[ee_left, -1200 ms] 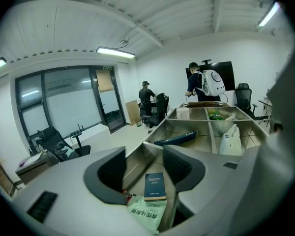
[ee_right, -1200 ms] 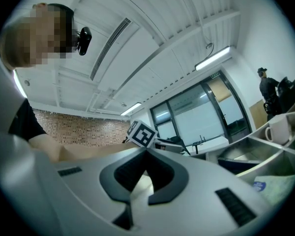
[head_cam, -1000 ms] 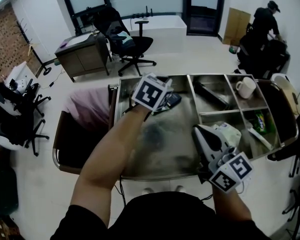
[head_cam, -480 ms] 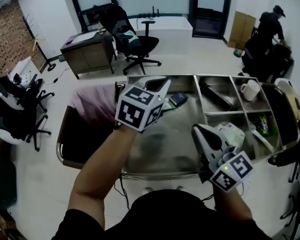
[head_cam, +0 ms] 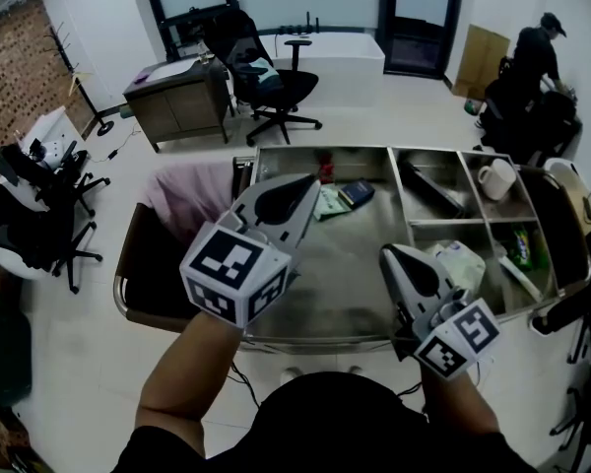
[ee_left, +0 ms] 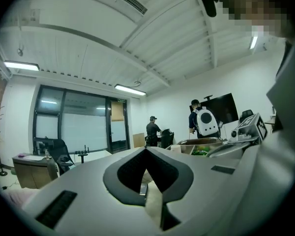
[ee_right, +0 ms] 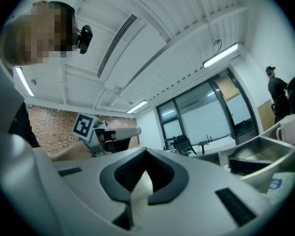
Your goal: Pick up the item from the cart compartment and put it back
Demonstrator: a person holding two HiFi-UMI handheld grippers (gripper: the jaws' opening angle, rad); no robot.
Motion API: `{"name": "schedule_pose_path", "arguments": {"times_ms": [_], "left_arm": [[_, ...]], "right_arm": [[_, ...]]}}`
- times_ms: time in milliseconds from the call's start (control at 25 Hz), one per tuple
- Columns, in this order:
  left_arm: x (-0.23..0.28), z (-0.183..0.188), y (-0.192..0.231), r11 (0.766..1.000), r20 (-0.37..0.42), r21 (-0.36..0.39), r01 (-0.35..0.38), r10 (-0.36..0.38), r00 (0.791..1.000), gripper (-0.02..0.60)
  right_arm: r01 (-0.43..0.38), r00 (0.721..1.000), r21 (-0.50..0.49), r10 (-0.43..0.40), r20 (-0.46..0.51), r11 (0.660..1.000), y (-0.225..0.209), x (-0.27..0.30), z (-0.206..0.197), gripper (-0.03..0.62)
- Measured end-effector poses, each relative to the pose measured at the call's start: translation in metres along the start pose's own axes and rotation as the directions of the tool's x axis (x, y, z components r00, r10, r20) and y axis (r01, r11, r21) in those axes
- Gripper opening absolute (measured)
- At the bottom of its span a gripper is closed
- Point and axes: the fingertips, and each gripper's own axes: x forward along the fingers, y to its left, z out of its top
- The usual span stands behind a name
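The steel cart (head_cam: 305,331) has one large compartment and several small ones on the right. In the large one, at its far side, lie a dark flat item (head_cam: 356,193) and a green-white packet (head_cam: 327,203). My left gripper (head_cam: 307,185) hangs raised over the near left of that compartment, shut and empty, and its jaw tips (ee_left: 145,149) meet. Over the cart's near edge my right gripper (head_cam: 388,255) is also shut and empty, tips together (ee_right: 146,153). Just beyond it lies a white pouch (head_cam: 455,262).
A black object (head_cam: 428,187), a white mug (head_cam: 494,177) and a green packet (head_cam: 520,242) fill the right compartments. A pink cloth (head_cam: 182,191) hangs at the cart's left end. Behind are a black office chair (head_cam: 271,77), a desk (head_cam: 177,101) and a person (head_cam: 537,52).
My left gripper has drawn back from the dark item at the far side of the large compartment, towards me and upward. The item now lies uncovered. The right gripper has stayed put.
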Motion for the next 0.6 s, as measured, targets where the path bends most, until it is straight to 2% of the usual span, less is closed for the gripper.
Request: {"name": "schedule_pose_path", "arguments": {"times_ms": [200,280,440,600], "left_arm": [[-0.042,0.004,-0.006,0.998,0.083,-0.019,-0.052,0.053,0.995,0.0],[-0.054,-0.004,-0.005,0.996,0.083,-0.054,-0.067,0.071,0.994,0.0],[-0.075,-0.002,-0.013,0.99,0.166,-0.126,-0.064,0.085,0.982,0.0],[-0.094,-0.017,-0.025,0.989,0.207,-0.127,-0.082,0.107,0.973,0.0]], "right_arm": [[0.006,1.0,0.0,-0.006,0.009,1.0,0.001,0.001,0.002,0.019],[0.006,1.0,-0.002,-0.006,0.01,1.0,0.002,0.002,0.001,0.02],[0.007,1.0,-0.004,-0.007,0.013,1.0,0.004,0.0,0.0,0.019],[0.021,0.999,-0.001,-0.021,0.024,1.0,0.001,-0.003,0.001,0.018]]}}
